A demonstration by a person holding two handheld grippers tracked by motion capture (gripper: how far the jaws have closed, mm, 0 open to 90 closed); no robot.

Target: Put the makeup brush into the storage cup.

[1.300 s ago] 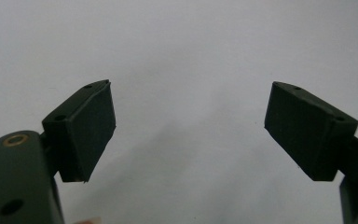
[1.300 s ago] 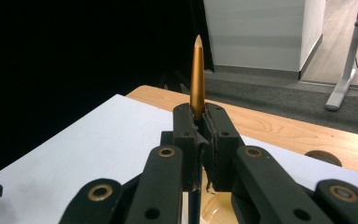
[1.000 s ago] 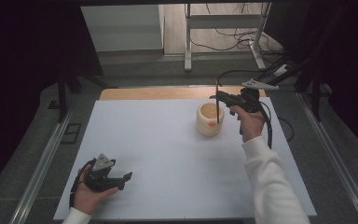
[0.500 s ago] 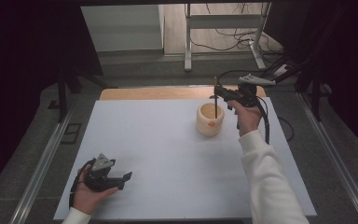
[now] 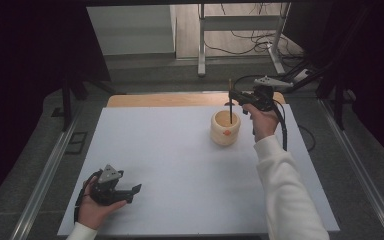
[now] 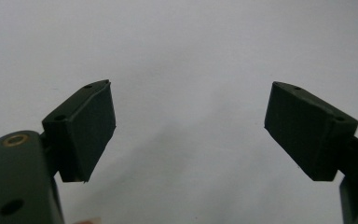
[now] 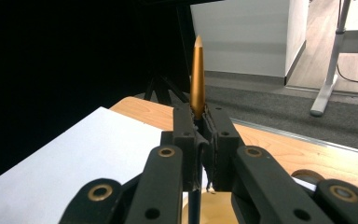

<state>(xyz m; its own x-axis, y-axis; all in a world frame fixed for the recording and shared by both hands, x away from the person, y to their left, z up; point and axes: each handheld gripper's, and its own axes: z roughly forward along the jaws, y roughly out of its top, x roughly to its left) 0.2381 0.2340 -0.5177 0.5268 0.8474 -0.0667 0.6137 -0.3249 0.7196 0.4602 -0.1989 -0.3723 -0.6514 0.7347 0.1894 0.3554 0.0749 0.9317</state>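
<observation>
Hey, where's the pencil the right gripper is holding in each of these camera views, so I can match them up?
High view: the pencil stands upright above the cup, right of centre, clamped in the right gripper.
Right gripper view: centre, its gold tip pointing up from between the shut jaws.
Left gripper view: not in it; open jaws over the white table sheet.
Shared landmark: the white table sheet, with the wooden strip along its far edge.

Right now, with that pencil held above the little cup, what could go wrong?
The right hand-held gripper pinches the pencil upright over the cup. The grip sits on a short stretch of a thin shaft, so the pencil might tilt or slip. Lowered off-centre, its bottom end could hit the cup's rim and tip the cup, which stands free on the white sheet. The left hand-held gripper rests open, far away, too far to steady it.
</observation>
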